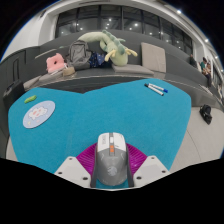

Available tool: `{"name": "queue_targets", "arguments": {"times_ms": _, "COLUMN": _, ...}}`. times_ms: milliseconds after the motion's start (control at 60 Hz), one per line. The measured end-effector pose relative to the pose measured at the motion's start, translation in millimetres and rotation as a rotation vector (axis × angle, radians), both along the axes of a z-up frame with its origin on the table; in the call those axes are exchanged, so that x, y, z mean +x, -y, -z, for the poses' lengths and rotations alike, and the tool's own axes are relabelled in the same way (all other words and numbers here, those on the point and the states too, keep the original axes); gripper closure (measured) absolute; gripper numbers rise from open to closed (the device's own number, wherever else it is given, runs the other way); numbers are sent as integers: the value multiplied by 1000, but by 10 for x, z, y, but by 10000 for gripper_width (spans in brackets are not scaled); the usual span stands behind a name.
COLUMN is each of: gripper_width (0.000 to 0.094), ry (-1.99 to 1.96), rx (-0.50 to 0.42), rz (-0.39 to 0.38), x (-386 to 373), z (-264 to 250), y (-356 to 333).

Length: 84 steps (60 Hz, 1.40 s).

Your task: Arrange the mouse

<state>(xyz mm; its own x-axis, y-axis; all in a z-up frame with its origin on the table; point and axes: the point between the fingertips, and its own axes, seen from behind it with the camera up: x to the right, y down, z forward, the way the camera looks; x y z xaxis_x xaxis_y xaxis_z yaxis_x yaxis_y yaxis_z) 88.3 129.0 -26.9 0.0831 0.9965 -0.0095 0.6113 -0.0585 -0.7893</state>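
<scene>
A grey computer mouse [111, 157] with an orange scroll wheel sits between my gripper's [111, 172] two fingers, over a teal desk mat [100, 110]. The magenta pads [88, 157] press against both sides of the mouse, so the gripper is shut on it. The white fingertips [72, 168] show at either side of the mouse's rear. I cannot tell whether the mouse rests on the mat or is held just above it.
A round white coaster [38, 113] lies on the mat to the far left. A blue-and-white pen [156, 89] lies at the mat's far right. Beyond the table's far edge are a plush toy [108, 45], a pink object [55, 63] and bags.
</scene>
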Motion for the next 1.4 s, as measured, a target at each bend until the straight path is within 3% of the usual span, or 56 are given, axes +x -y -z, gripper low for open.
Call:
{"name": "queue_targets", "arguments": {"times_ms": 183, "gripper_width": 586, "ry": -4, "rx": -44, "rz": 31, "x": 44, "z": -48, "y": 16}}
{"name": "queue_targets", "arguments": {"times_ms": 267, "gripper_width": 596, "ry": -7, "rx": -115, "rz": 0, "x": 125, "z": -237, "y": 227}}
{"name": "queue_targets", "arguments": {"times_ms": 400, "gripper_width": 595, "ry": -83, "rx": -65, "rz": -69, "x": 24, "z": -851, "y": 579}}
{"name": "queue_targets", "arguments": {"times_ms": 617, "gripper_width": 597, "ry": -149, "rx": -175, "rz": -203, "x": -555, "z": -1434, "y": 1890}}
{"name": "queue_targets", "arguments": {"times_ms": 883, "gripper_width": 595, "ry": -74, "rx": -218, "rz": -240, "x": -1417, "z": -886, "y": 3119}}
{"name": "queue_targets", "arguments": {"times_ms": 1100, "gripper_width": 582, "ry": 13, "rx": -125, "rz": -226, "x": -1717, "z": -179, "y": 3356}}
{"name": "queue_targets", "arguments": {"times_ms": 1167, "gripper_width": 550, "ry": -4, "rx": -87, "rz": -220, "x": -1774, "z": -168, "y": 3342}}
{"name": "queue_targets", "arguments": {"times_ms": 1250, "gripper_width": 440, "ry": -11, "rx": -99, "rz": -207, "x": -1774, "z": -170, "y": 3355}}
{"name": "queue_targets", "arguments": {"times_ms": 1350, "gripper_width": 56, "ry": -41, "rx": -108, "rz": -184, "x": -1771, "z": -264, "y": 3344}}
{"name": "queue_targets", "arguments": {"times_ms": 1400, "gripper_width": 96, "ry": -61, "rx": -81, "rz": -149, "x": -1745, "z": -342, "y": 3228}}
